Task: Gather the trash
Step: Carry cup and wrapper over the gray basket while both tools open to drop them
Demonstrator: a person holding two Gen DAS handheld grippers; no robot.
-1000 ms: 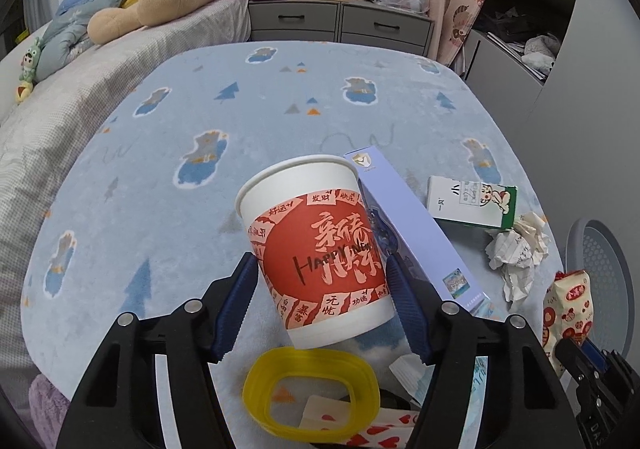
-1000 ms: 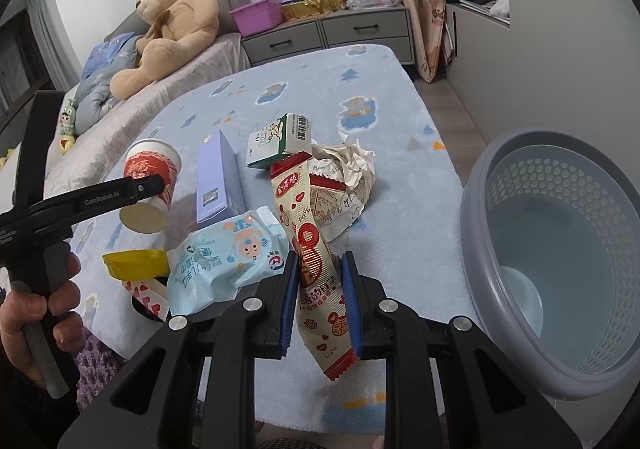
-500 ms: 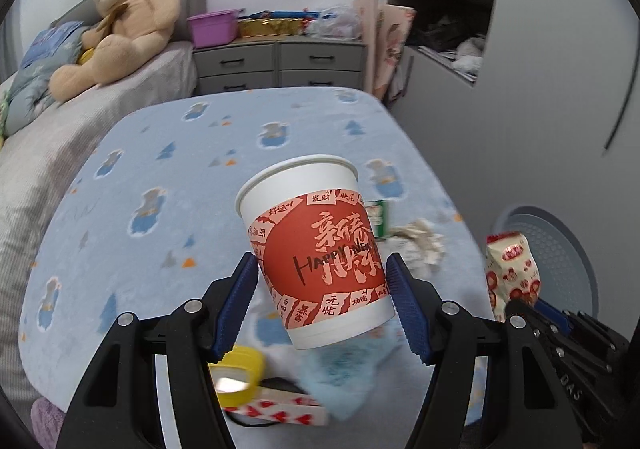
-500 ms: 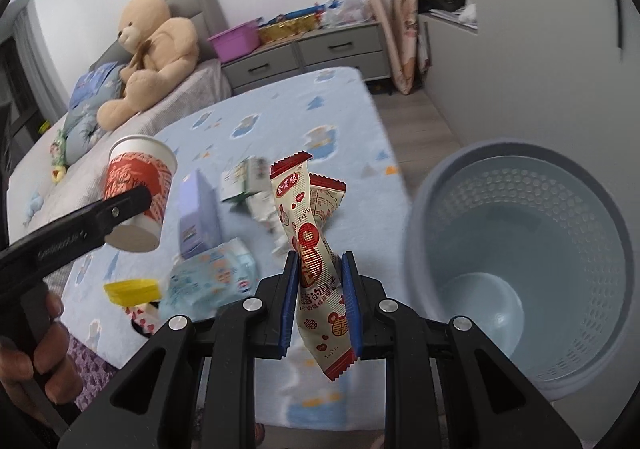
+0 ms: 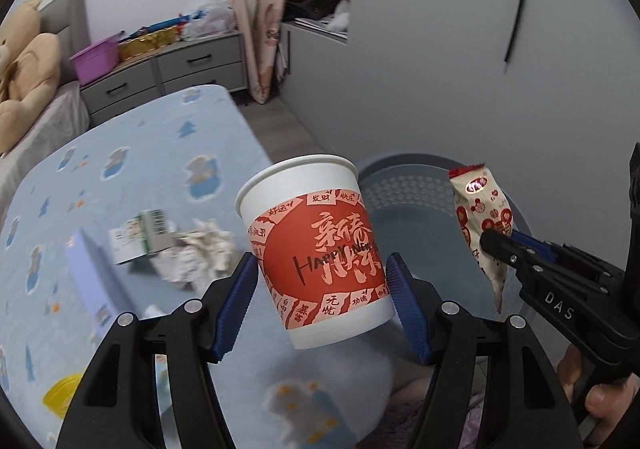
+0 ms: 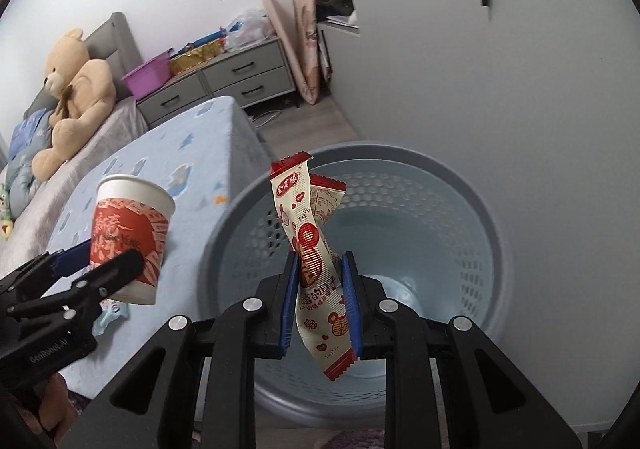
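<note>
While the right gripper (image 6: 319, 303) pinches the snack wrapper (image 6: 310, 245) above the basket (image 6: 460, 185), let go centrally (left gripper (image 5: 322, 303) clasps the paper cup (image 5: 316, 249) short of the rim).

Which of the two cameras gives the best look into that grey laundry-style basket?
The right wrist view: the basket fills the frame, its holed wall and bare bottom visible behind the snack wrapper. In the left wrist view, the paper cup hides much of it; only part of rim and inside shows.

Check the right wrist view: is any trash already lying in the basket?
No, the basket shows a bare floor; the snack wrapper hangs above it.
</note>
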